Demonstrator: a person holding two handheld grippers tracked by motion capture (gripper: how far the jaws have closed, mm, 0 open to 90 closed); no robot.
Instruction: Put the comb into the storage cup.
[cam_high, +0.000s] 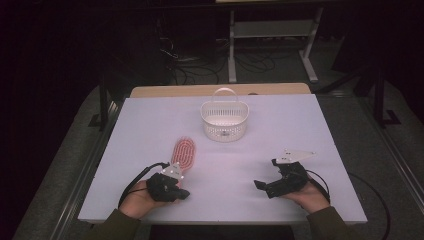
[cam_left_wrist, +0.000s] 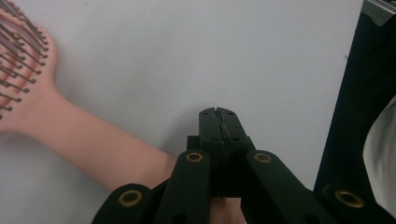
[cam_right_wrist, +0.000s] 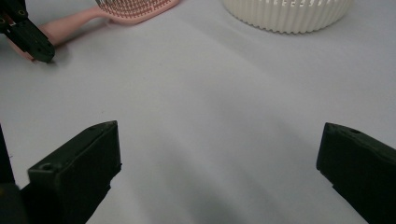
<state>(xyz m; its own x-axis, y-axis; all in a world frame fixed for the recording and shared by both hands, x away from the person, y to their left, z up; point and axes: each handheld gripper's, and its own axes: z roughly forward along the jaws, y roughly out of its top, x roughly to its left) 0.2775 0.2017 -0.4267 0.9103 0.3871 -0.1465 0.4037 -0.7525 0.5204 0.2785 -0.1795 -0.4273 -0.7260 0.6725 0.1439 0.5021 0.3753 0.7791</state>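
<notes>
Brush (cam_high: 183, 152): pink, lying near the table's (cam_high: 280, 120) front-left corner; light, stiff, slick plastic; take the handle. Left gripper (cam_high: 184, 193) resting beside it, jaws pressed together, empty. Right gripper (cam_high: 261, 186) sitting spread, empty

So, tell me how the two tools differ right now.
The left tool has its jaws pressed together with nothing between them, while the right tool has its jaws spread wide over bare table. The left tool sits beside the pink hairbrush handle; the right tool sits apart from the brush and the white basket. Both are black, hand-held and low over the table.
</notes>
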